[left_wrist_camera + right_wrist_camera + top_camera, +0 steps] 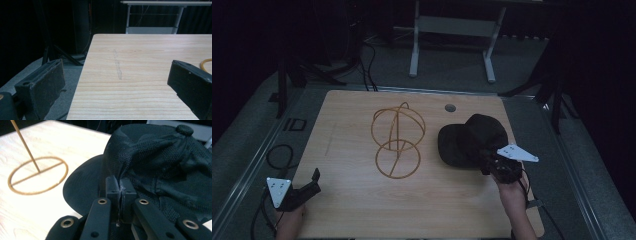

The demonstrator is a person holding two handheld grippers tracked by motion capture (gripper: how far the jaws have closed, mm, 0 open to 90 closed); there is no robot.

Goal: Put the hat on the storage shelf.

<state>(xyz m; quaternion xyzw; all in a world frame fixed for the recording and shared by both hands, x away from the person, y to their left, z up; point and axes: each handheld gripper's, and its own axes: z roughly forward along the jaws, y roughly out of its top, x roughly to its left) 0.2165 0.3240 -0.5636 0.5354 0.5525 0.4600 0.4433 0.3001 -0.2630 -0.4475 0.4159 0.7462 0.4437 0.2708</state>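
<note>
- Right claw [121, 191] clamped on black cap [472, 140], 3 o'clock on surface [352, 210].
- Left claw [117, 82] apart, idle, 7 o'clock.
- Wire stand [397, 142] bare; cap not yet lifted.

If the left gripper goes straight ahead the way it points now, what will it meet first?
Probably nothing soon. The left gripper is open over the table's left edge, with bare wood ahead. The wire stand lies off to its right, seemingly outside that line.

One black cap [472, 140], one wire stand [397, 142], two grippers, one table [352, 210].
</note>
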